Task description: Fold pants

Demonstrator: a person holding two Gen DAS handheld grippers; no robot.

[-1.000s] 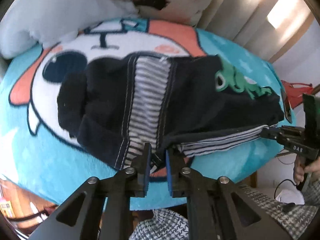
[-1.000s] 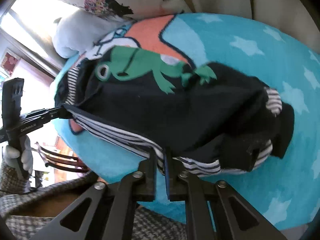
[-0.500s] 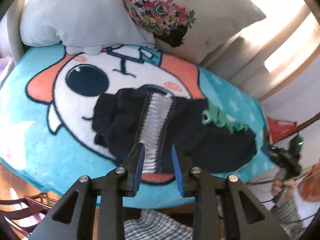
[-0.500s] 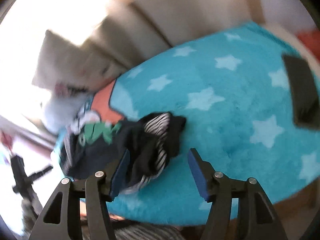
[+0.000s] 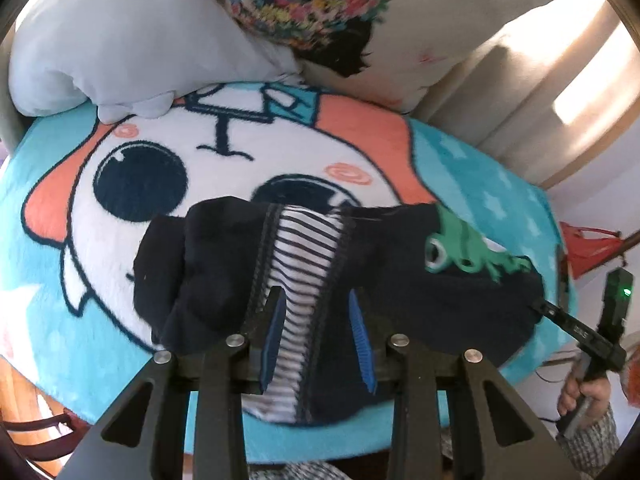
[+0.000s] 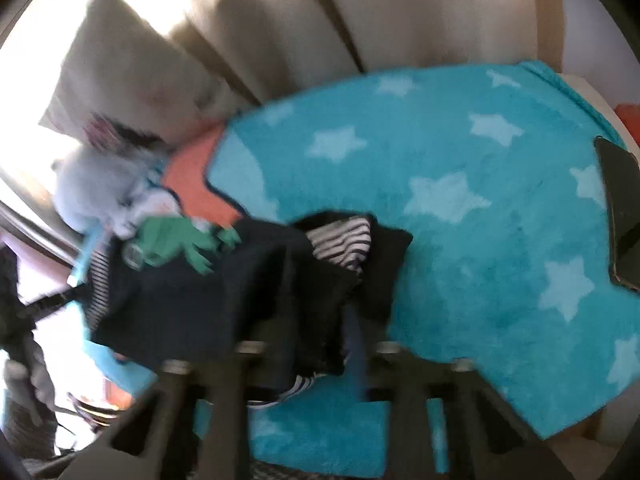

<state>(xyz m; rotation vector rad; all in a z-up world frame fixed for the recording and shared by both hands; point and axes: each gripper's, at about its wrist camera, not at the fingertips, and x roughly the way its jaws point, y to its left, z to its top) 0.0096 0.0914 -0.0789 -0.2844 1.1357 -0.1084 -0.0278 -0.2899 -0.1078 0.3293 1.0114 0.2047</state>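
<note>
Small dark pants (image 5: pixel 400 280) with a striped white lining and a green frog print (image 5: pixel 468 248) lie bunched on a round blue cartoon rug (image 5: pixel 240 152). My left gripper (image 5: pixel 318 340) is open, its blue-padded fingers straddling the striped lining at the pants' near edge. The right gripper shows in this view (image 5: pixel 560 320) at the pants' right edge. In the blurred right wrist view the pants (image 6: pixel 208 300) lie just past my open right gripper (image 6: pixel 304 360), folded cloth lying between its fingers.
A pale grey pillow (image 5: pixel 132 40) and a floral cushion (image 5: pixel 360 12) lean at the rug's far edge. A dark flat object (image 6: pixel 620 216) lies on the starred blue rug (image 6: pixel 460 200) at the right. A hand (image 5: pixel 580 396) holds the right tool.
Both grippers opened and let go of the pants, pulled back, and are now close over the garment again. The pants lie more bunched than a second ago.
</note>
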